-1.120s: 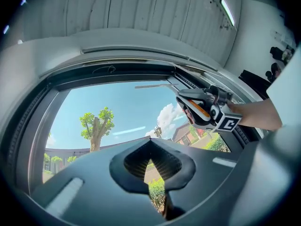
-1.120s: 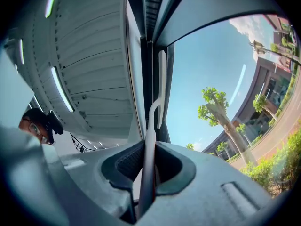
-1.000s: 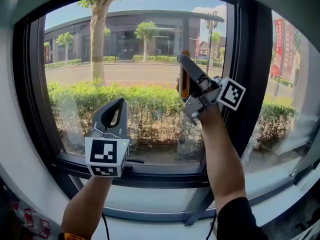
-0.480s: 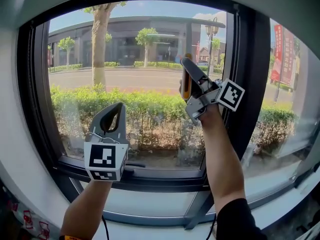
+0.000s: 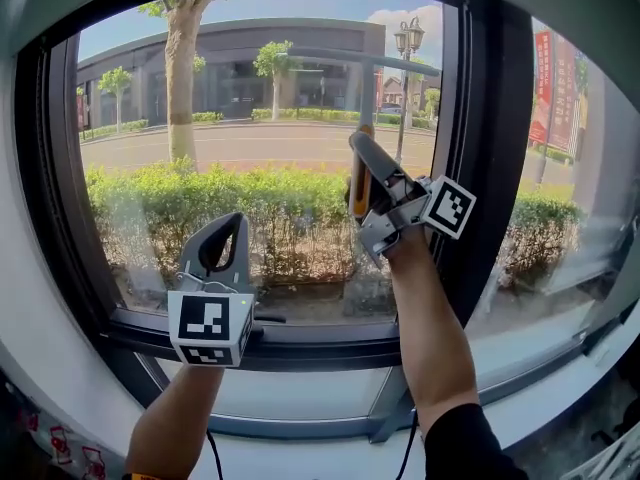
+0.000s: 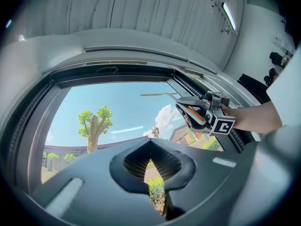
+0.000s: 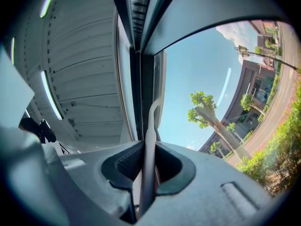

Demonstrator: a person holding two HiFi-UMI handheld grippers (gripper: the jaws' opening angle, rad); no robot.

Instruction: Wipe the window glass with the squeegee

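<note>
Left tongs [image 5: 228, 230], matte grey plastic with ribbed black pads [image 6: 135, 164], stand upright before the lower pane, tips closed on nothing. Behind them the clear window glass [image 5: 250, 118] sits in a dark frame [image 5: 485, 118]. Right tongs [image 5: 358, 150], raised beside the frame's upright, clamp the orange-handled squeegee [image 5: 356, 183] by its slim grey neck, and appear slightly lower and further left in the head view than half a second earlier, the left tongs barely changed.

A white sill [image 5: 300, 460] runs beneath the dark window frame [image 5: 320, 343].
</note>
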